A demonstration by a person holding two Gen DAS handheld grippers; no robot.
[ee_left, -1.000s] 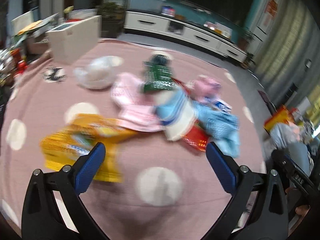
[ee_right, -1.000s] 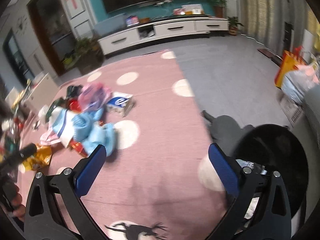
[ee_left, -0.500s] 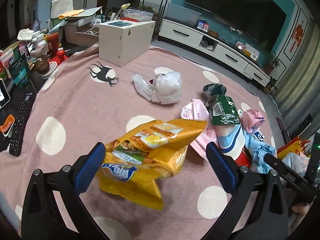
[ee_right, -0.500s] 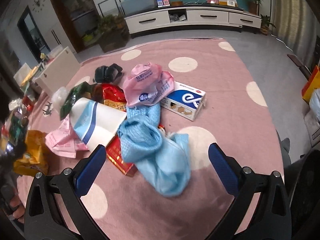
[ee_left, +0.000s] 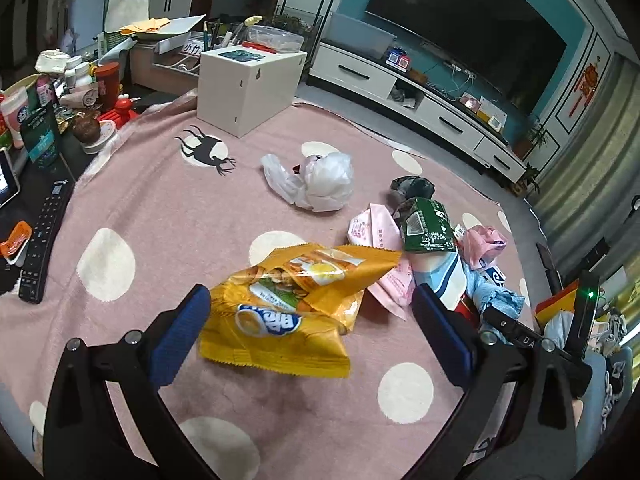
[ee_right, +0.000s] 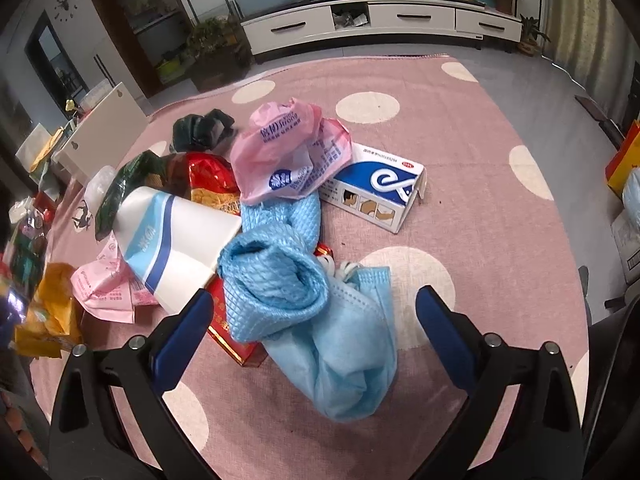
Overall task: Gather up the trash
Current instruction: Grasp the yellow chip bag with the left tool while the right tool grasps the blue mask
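Pink polka-dot rug (ee_left: 132,184) underfoot, TV unit behind, and the trash lies heaped mid-rug. Left hand-held gripper (ee_left: 310,334) hangs spread wide over the yellow chip bag (ee_left: 292,304), blue pads either side of it, not pressing. Right hand-held gripper (ee_right: 312,334) sits over the blue cloth (ee_right: 276,280) and face mask (ee_right: 348,344), jaws just starting to close, the soft bundle between them but no pad on it yet.

Now, the risks as I read them. That chip bag is puffy and slick; pinch it at one crumpled edge and it may slide out or swing. On the right, the mask and cloth overlap, and a red box (ee_right: 236,340) pokes out beneath. Close too shallow and only a fold of mask comes away; close too deep and the box corner may get dragged along, tipping the white tube (ee_right: 176,236) resting beside it. A mask strap could also snag a neighbour. The pink bag (ee_right: 284,152) and carton (ee_right: 376,192) sit farther back, likely safe.
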